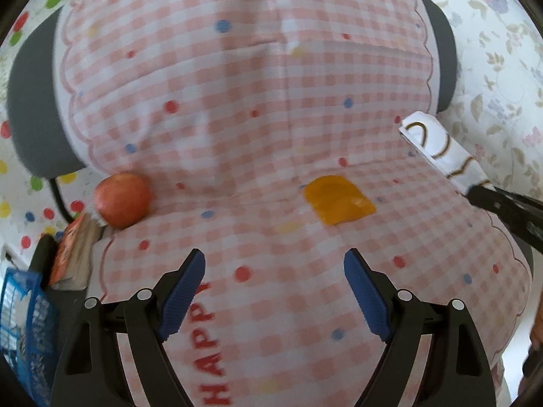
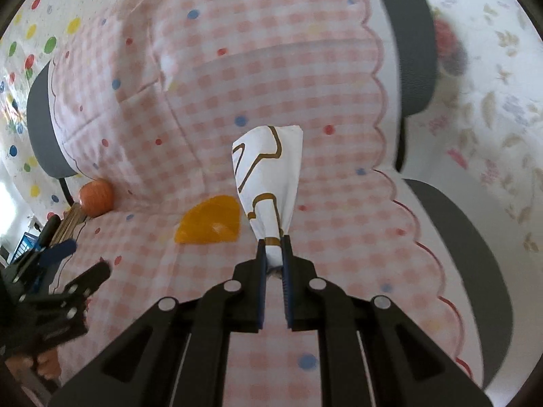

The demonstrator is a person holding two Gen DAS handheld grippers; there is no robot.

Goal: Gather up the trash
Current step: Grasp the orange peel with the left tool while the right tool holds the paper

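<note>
My right gripper (image 2: 273,249) is shut on a white wrapper with gold lines (image 2: 268,173) and holds it up above the checked cloth; it also shows in the left wrist view (image 1: 437,146). An orange plastic scrap (image 1: 337,200) lies flat on the cloth, also in the right wrist view (image 2: 210,220), just left of the wrapper. My left gripper (image 1: 275,291) is open and empty, a little short of the scrap; it shows at the left in the right wrist view (image 2: 73,261).
A red-orange apple (image 1: 123,200) rests at the cloth's left edge, also in the right wrist view (image 2: 96,196). An orange-and-grey packet (image 1: 73,254) lies below it. A blue basket (image 1: 23,332) stands at the far left. The pink checked cloth (image 1: 258,108) covers a grey chair (image 2: 468,257).
</note>
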